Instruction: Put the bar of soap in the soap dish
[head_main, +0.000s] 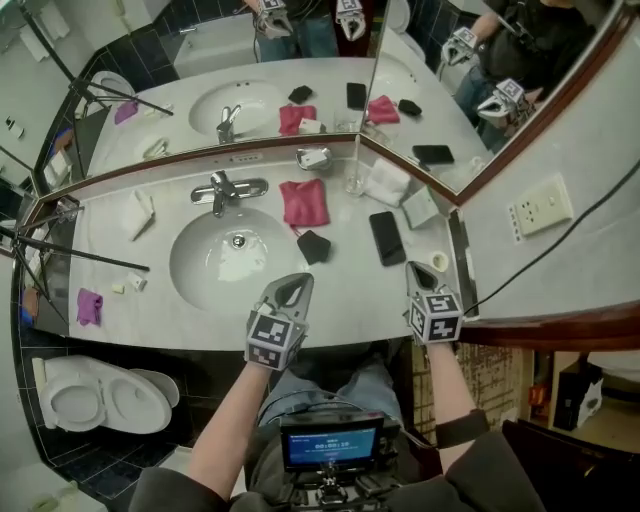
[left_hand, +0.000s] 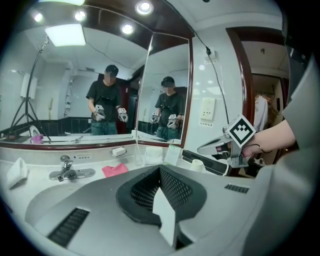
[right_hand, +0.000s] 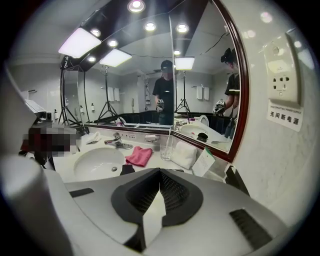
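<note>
Both tongs are clenched on nothing: the left gripper (head_main: 293, 292) hangs over the front rim of the basin (head_main: 190, 262), and the right gripper (head_main: 418, 272) is near a small cup (head_main: 439, 261) at the right end of the counter (head_main: 350, 295). A small black object (head_main: 313, 246), a phone (head_main: 387, 238) and a pink cloth (head_main: 304, 202) lie before the soap dish (head_main: 300, 156) at the mirror's foot, with a glass (head_main: 353, 180) just to its right. The white block in the dish is probably the bar of soap (head_main: 316, 157). The basin gives the widest open stretch. Only the head view shows the tripod leg (head_main: 80, 258) crossing the left edge.
</note>
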